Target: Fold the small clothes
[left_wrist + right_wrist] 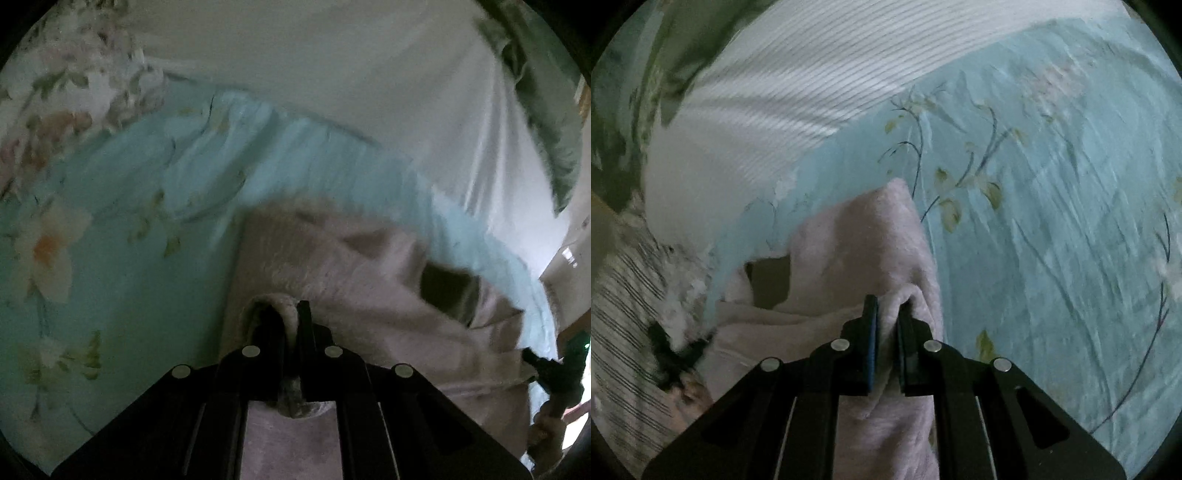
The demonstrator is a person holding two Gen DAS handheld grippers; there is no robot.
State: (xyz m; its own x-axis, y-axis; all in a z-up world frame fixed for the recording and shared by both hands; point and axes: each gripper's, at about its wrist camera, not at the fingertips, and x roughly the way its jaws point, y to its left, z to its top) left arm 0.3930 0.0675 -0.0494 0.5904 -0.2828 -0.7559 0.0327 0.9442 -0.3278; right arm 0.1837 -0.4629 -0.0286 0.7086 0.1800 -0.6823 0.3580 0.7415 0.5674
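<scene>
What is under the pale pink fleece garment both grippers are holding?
Under the pale pink fleece garment lies a light blue floral bedsheet, visible around it. The left gripper and right gripper pinch its edge; whatever is beneath its middle is hidden.

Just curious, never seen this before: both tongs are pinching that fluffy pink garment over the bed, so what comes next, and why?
Probably carry it forward and lay it flat: the left tongs and right tongs each grip the pink garment, bunched above the floral sheet.
</scene>
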